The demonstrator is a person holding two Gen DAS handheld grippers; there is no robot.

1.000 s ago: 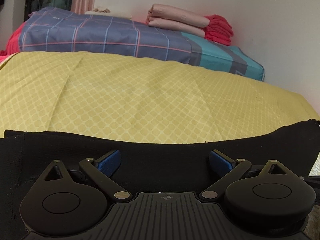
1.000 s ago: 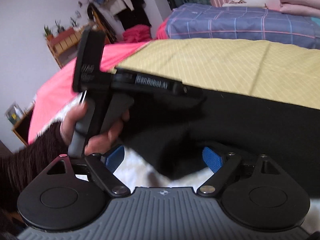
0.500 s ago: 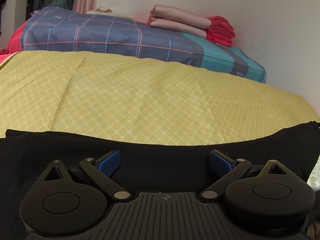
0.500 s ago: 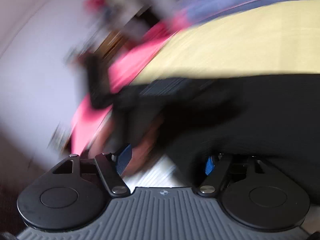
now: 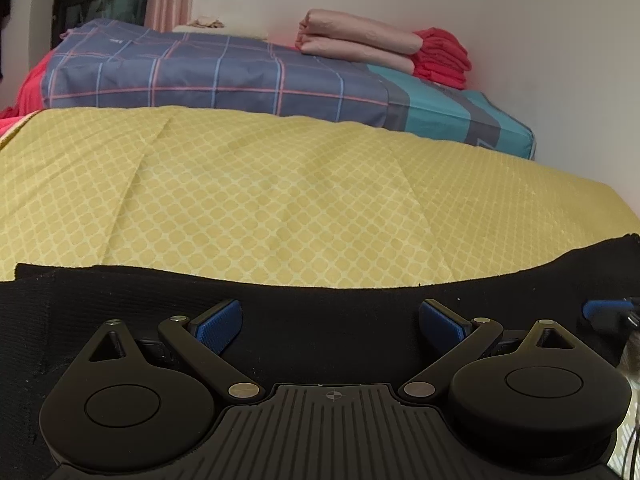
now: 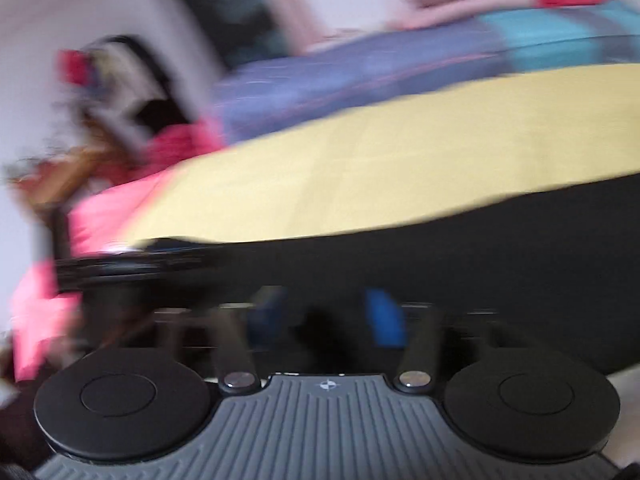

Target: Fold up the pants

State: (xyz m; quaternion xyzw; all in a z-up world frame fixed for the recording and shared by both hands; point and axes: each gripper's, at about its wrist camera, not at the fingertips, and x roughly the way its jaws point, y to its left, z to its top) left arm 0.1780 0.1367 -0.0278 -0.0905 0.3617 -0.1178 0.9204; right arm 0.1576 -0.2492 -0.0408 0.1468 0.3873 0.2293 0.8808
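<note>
Black pants lie along the near edge of a bed with a yellow patterned cover. My left gripper is open, its blue pads spread wide over the black fabric. The right wrist view is blurred by motion: my right gripper hovers over the pants with a gap between its blue pads, narrower than before. The other gripper's body shows at the left there, and a blue pad of the right gripper shows at the left view's right edge.
A blue plaid folded quilt lies at the far end of the bed, with pink and red folded linens on it against the white wall. A pink sheet covers the bed's left side.
The right gripper has swung quickly rightwards, blurring its view, and its pads have come closer together. The left gripper has stayed open and almost still over the pants.
</note>
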